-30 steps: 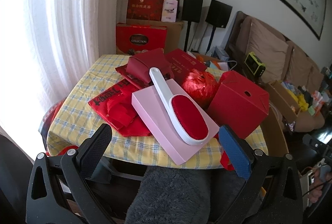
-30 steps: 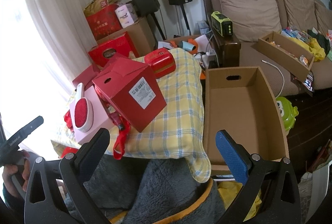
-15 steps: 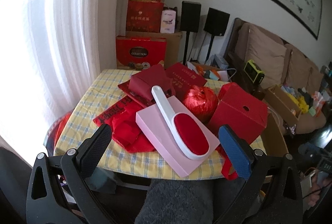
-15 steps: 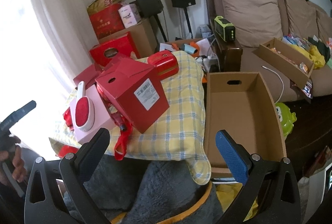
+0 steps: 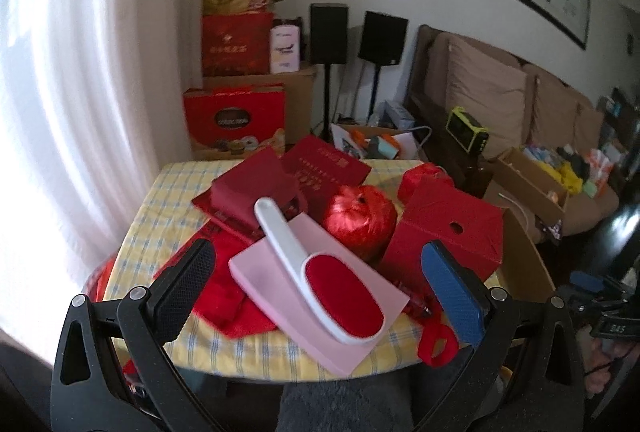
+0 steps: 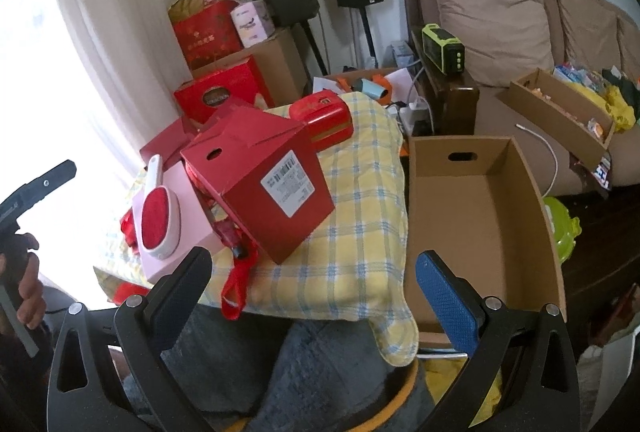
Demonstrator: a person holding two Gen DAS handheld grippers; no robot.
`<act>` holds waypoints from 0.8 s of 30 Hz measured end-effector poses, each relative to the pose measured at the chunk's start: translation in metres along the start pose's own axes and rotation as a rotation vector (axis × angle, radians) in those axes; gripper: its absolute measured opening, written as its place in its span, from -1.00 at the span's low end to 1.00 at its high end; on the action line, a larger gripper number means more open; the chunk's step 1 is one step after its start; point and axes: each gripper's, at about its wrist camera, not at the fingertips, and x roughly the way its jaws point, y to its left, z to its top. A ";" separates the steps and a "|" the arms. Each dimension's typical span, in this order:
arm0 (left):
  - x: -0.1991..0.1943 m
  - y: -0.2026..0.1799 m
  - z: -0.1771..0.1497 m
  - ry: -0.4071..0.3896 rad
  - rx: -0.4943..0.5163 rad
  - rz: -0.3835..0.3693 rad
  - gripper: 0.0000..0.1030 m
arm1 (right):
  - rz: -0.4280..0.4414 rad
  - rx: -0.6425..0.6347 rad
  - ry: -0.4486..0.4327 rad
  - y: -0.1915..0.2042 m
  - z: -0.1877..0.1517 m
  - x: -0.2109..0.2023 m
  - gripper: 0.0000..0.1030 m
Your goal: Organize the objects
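Left wrist view: the left gripper [image 5: 320, 278] hangs before the desk [image 5: 132, 232] with its 2 fingers [image 5: 188, 280] spread wide, grasping nothing. A white lint brush [image 5: 320, 268] with a red pad lies on a pink box [image 5: 316, 312]. Just behind that pink box sits a shiny red ball [image 5: 360, 220], and right of it a red carton [image 5: 448, 232].

Right wrist view: the right gripper [image 6: 312, 292] is released too, fingers apart and empty. The red carton [image 6: 260, 184] stands just right of the pink box [image 6: 188, 216], where the brush [image 6: 156, 212] lies. An open cardboard box [image 6: 480, 216] stands right of the desk [image 6: 360, 232].
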 end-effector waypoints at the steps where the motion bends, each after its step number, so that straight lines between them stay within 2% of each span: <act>1: 0.003 -0.002 0.003 0.000 0.010 -0.002 1.00 | 0.002 0.002 -0.001 0.000 0.001 0.002 0.99; 4: 0.011 -0.010 0.013 0.003 0.047 -0.015 0.99 | 0.016 -0.007 -0.006 0.004 0.004 0.010 0.99; 9: 0.033 -0.027 0.022 0.056 0.120 -0.118 0.99 | 0.069 -0.100 -0.034 0.020 0.004 0.022 0.99; 11: 0.044 -0.032 0.025 0.098 0.131 -0.175 0.99 | 0.069 -0.130 -0.036 0.026 0.004 0.030 0.99; 15: 0.065 -0.035 0.039 0.171 0.048 -0.355 0.99 | 0.088 -0.196 -0.042 0.034 0.005 0.047 0.99; 16: 0.069 -0.037 0.043 0.179 0.043 -0.372 0.99 | 0.084 -0.220 -0.046 0.036 0.005 0.051 0.99; 20: 0.087 -0.045 0.055 0.227 0.083 -0.403 0.99 | 0.105 -0.312 -0.080 0.041 0.004 0.060 0.99; 24: 0.105 -0.058 0.061 0.293 0.152 -0.383 0.99 | 0.157 -0.400 -0.158 0.041 0.007 0.066 0.99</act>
